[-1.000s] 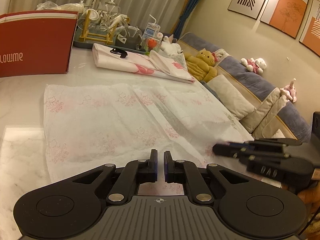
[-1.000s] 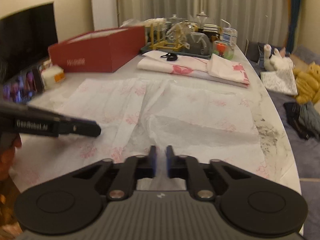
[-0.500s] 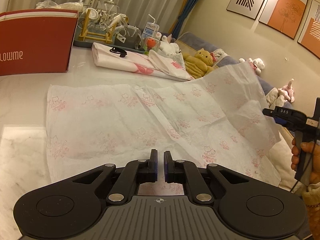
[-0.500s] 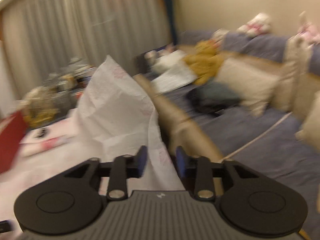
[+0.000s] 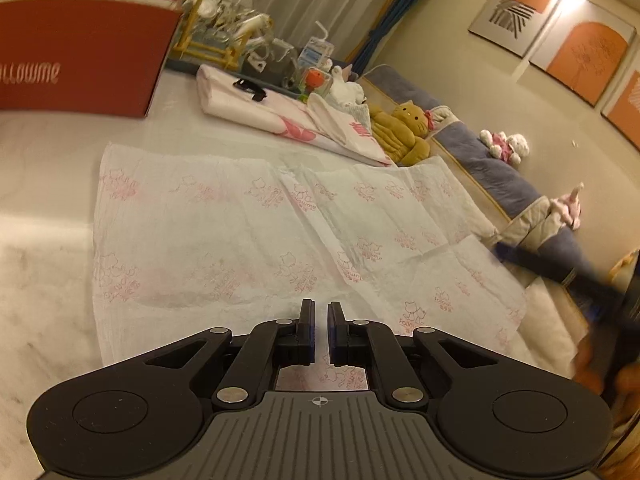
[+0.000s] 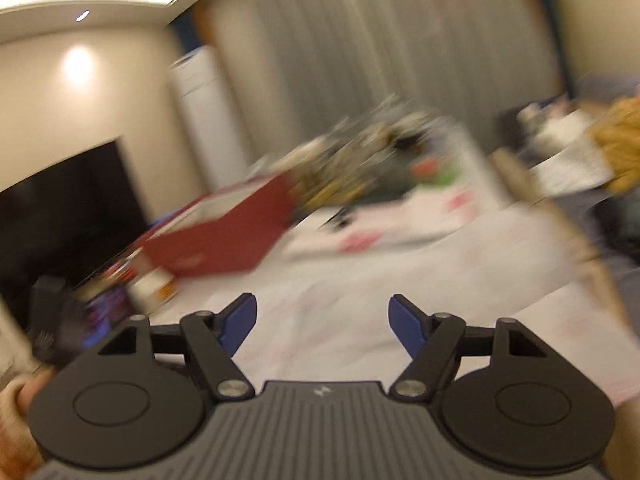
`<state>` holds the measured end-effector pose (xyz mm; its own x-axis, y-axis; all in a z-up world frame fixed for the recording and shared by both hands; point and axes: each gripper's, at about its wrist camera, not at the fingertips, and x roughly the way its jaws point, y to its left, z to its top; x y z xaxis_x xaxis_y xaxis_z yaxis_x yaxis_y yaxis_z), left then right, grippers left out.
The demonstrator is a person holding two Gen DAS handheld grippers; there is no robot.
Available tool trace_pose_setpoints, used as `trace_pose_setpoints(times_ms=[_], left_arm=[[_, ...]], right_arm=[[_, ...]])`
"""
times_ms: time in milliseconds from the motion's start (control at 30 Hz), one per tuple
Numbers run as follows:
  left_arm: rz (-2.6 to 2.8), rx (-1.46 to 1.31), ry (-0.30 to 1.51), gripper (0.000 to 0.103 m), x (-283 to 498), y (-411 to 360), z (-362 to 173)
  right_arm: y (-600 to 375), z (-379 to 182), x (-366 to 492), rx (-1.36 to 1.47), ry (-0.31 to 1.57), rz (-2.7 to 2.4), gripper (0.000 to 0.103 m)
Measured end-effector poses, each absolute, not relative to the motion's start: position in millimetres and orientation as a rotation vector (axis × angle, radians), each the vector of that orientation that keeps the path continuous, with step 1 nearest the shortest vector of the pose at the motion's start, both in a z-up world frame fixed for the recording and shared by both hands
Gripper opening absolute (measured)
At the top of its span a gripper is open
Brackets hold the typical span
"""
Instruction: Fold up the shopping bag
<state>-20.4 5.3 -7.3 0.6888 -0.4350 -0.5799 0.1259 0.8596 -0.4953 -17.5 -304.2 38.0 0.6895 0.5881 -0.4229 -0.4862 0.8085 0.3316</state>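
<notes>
- Bag (image 5: 256, 240): thin white sheet w/ pink print, lying flat on table (image 5: 48, 208), spread from 9 to 3 o'clock ahead of L gripper (image 5: 320, 332). One flap lies over the rest, its edge running diagonally toward 1 o'clock; looks like an early fold, more to do.
- L gripper: jaws closed to a thin slit at bag's near edge, 6 o'clock. Printed bag shows under the fingers, but can't tell if the edge is actually pinched or just lying below.
- R gripper (image 6: 322, 322): jaws opening, nothing between them. Its view is heavily blurred; bag (image 6: 360, 280) shows pale below. In L view it's a dark smear (image 5: 560, 272) at 3 o'clock by bag's right edge.
- Risks, my read:
  - Thin film, so any draught from a fast hand could lift the loose flap and undo the fold.
  - Bag's right edge reaches table edge near sofa (image 5: 500, 176); a nudge at 3 o'clock could slide it off.
  - If L isn't truly holding, a pull from R drags the whole sheet instead of creasing it.
  - Smooth tabletop, little friction, so the fold may skew.
  - Folded cloth (image 5: 280, 116) and red box (image 5: 80, 52) at 11–12 o'clock limit room to push forward.
</notes>
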Motion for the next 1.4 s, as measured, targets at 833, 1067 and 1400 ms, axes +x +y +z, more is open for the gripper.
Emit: trace_pose_setpoints(times_ms=[833,1067,1400], left_arm=[[-0.544,-0.804,0.846,0.006,-8.9,1.1,-31.4],[-0.540,-0.723,0.891,0.006,-5.5,-13.6,-25.9],[-0.549,-0.740,0.826,0.007,-12.2,-1.9,-0.8]], right_arm=[[-200.3,7.2,-37.3,-0.103,0.703,0.842,0.043],[-197.2,8.0,-40.1,-0.125,0.683,0.859,0.045],[-182.3,15.5,-60.5,-0.311,0.565,0.839,0.043]])
